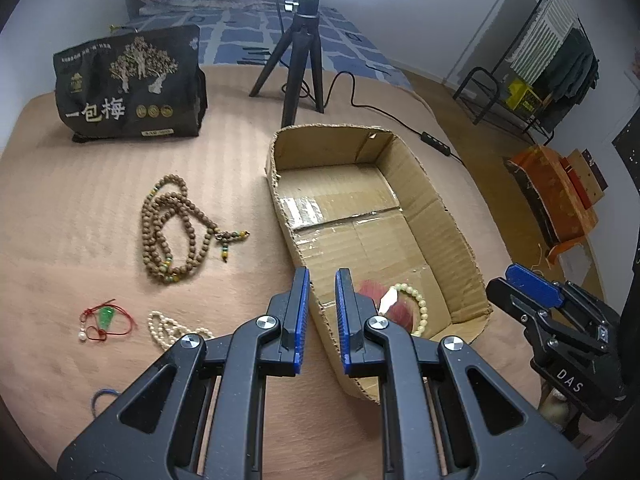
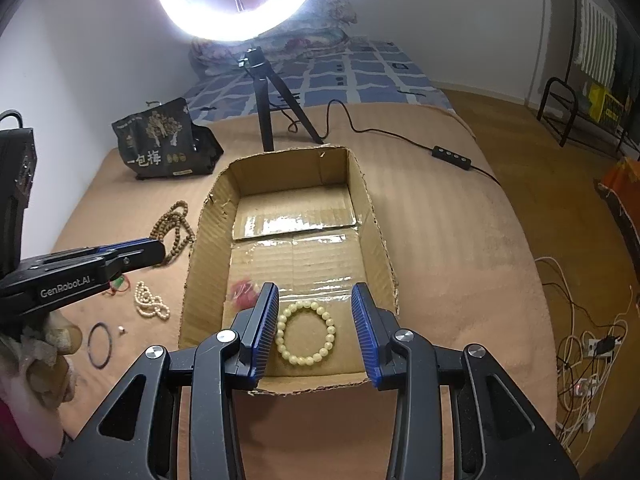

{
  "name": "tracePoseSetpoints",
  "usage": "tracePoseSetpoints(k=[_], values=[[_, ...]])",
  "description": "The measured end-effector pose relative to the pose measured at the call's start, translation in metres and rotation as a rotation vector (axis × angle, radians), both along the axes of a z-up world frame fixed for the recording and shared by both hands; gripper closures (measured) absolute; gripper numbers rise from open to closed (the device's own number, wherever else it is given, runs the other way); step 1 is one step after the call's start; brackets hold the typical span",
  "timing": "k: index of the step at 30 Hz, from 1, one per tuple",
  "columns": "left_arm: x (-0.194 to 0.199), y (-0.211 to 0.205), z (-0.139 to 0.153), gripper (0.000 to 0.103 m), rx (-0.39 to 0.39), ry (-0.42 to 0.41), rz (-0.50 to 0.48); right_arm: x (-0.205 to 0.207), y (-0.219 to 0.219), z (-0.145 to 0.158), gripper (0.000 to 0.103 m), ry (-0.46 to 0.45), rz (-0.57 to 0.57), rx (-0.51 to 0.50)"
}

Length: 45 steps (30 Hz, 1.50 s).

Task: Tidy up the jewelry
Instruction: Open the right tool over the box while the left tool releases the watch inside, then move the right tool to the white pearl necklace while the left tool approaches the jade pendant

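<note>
An open cardboard box [image 1: 448, 216] [image 2: 372, 216] sits on the tan bed cover. Inside it lie a pale yellow bead bracelet [image 2: 306, 332] [image 1: 418, 306] and a red item [image 2: 242, 294] [image 1: 370, 292]. Left of the box lie a long brown bead necklace [image 1: 172, 228] [image 2: 176, 232], a white pearl strand [image 1: 168, 328] [image 2: 150, 302], and a red cord with a green pendant [image 1: 105, 318]. My left gripper [image 1: 322, 276] is open and empty over the box's near left wall. My right gripper [image 2: 316, 294] is open and empty above the bracelet.
A black snack bag [image 1: 132, 84] [image 2: 168, 144] stands at the back left. A tripod [image 1: 298, 60] [image 2: 266, 100] with a ring light and its cable stands behind the box. A dark thin ring [image 2: 99, 344] lies on the cover near left.
</note>
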<state>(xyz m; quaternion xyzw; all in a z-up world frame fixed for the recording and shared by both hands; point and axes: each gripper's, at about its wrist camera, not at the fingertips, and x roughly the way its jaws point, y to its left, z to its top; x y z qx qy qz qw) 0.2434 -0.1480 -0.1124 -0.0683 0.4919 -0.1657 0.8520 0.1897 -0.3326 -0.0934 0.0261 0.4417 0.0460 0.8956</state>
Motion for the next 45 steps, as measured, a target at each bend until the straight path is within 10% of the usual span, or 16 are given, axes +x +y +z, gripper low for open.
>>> tracePoseSetpoints(k=[9, 12, 27, 45], values=[[-0.008, 0.024, 0.012, 0.090, 0.050, -0.045, 0.025, 0.001, 0.011, 0.007, 0.067, -0.025, 0.011, -0.001], [-0.009, 0.038, 0.014, 0.071, 0.053, -0.049, 0.040, 0.003, 0.018, 0.008, 0.067, -0.033, 0.026, 0.003], [-0.010, 0.125, 0.024, 0.071, 0.107, -0.064, 0.159, 0.011, 0.078, 0.014, 0.067, -0.063, 0.142, 0.034], [-0.005, 0.218, -0.039, 0.071, 0.119, 0.131, 0.255, 0.022, 0.188, -0.033, 0.049, 0.071, 0.401, -0.024]])
